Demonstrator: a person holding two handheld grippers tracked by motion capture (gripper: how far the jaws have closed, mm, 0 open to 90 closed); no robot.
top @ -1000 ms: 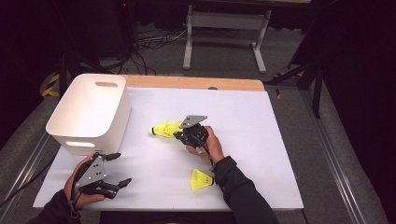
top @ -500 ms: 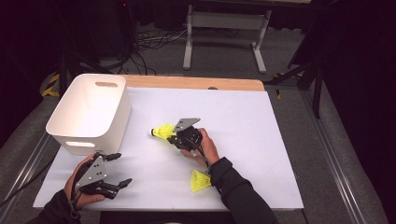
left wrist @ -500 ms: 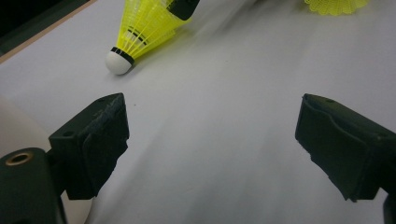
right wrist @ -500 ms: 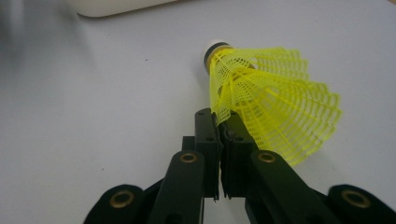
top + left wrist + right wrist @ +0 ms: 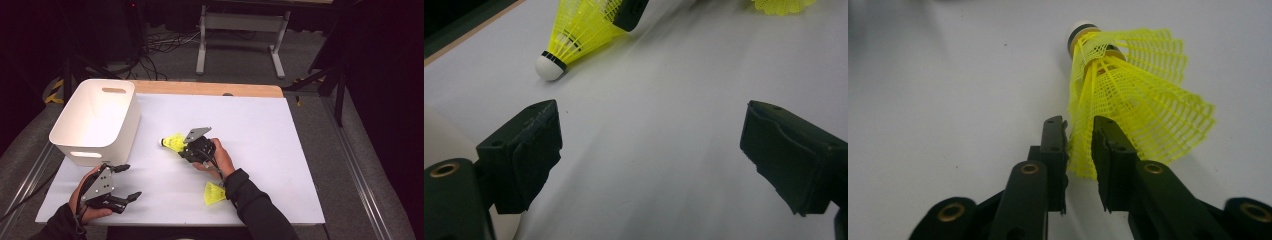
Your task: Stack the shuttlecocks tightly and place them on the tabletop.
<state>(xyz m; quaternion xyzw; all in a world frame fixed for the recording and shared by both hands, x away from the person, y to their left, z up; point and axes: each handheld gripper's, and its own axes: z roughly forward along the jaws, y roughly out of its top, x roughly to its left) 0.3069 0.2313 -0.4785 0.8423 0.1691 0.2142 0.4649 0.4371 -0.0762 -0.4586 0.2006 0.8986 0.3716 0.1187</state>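
Observation:
A yellow shuttlecock with a white cork lies on the white table cover, cork pointing left toward the bin. My right gripper is at its skirt. Its jaws have just been opening, and the skirt's rim stands in the narrow gap between them, no longer squeezed. A second yellow shuttlecock lies beside the right forearm, close to the table's near edge. My left gripper rests at the near left, jaws wide apart with nothing between them. The left gripper view also shows the first shuttlecock.
A white plastic bin with handle slots stands at the table's left, just beyond my left gripper. A bare wooden strip runs along the far edge. Metal stand legs and cables lie on the floor behind.
The right hand and the shuttlecock at its gripper have drifted slightly left and toward the person. The left hand has stayed put.

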